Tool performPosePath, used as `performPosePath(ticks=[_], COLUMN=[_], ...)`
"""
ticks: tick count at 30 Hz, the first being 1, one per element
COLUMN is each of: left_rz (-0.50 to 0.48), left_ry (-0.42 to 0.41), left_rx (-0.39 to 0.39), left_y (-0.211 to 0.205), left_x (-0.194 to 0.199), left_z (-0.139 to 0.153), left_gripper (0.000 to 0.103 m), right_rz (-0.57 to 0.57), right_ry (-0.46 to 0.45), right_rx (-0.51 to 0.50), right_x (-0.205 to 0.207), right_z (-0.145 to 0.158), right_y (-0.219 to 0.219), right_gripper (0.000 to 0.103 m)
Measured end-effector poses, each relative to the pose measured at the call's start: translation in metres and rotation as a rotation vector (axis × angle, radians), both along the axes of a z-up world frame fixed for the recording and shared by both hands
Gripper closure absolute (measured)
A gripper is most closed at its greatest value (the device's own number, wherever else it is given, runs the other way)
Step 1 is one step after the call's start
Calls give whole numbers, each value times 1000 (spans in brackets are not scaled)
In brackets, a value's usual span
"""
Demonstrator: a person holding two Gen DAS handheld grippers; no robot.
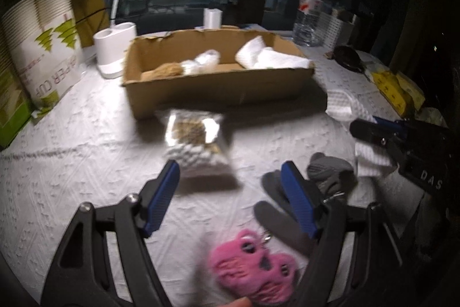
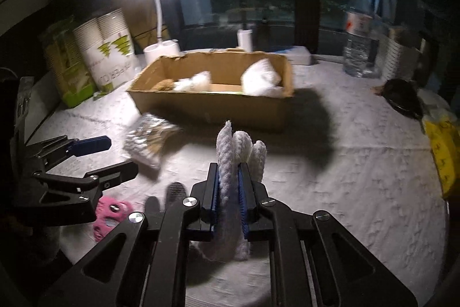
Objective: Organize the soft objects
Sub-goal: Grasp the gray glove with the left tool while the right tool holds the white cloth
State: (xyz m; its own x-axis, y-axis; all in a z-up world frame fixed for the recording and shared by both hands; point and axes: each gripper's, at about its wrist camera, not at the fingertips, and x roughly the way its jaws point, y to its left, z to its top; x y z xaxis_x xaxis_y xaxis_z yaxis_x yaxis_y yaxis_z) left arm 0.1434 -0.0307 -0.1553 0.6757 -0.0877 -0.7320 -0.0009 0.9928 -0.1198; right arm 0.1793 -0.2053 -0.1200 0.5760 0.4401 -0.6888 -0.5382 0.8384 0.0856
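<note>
Right wrist view: right gripper [image 2: 229, 189] clenched on folded white cloth [image 2: 240, 151], lifted off table short of cardboard box [image 2: 218, 108]. Looks light, limp; mid-fold grip keeps layers bunched. Left gripper [image 1: 230, 192] spread, empty, above clear bag [image 1: 195, 146].

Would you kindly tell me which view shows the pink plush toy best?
The left wrist view: the pink plush toy lies close below the open jaws, eyes visible. In the right wrist view it appears small, partly hidden behind the left gripper.
</note>
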Motion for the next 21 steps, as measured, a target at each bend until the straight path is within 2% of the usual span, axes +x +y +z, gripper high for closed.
performPosePath(ticks=[6, 11, 18, 21], left_rz=[-85, -151, -211, -244], left_ry=[4, 37, 137, 146], left_rx=[-32, -36, 56, 88], left_y=[-32, -60, -92, -99], left_x=[8, 15, 29, 30], left_z=[-2, -9, -31, -35], left_gripper=[29, 27, 25, 26], right_rz=[-56, -86, -115, -123], right_ry=[17, 38, 57, 61], right_rx=[17, 33, 64, 75], right_x=[6, 8, 11, 11], right_z=[-7, -16, -24, -25], right_y=[-39, -62, -79, -85], right_gripper=[89, 89, 89, 89])
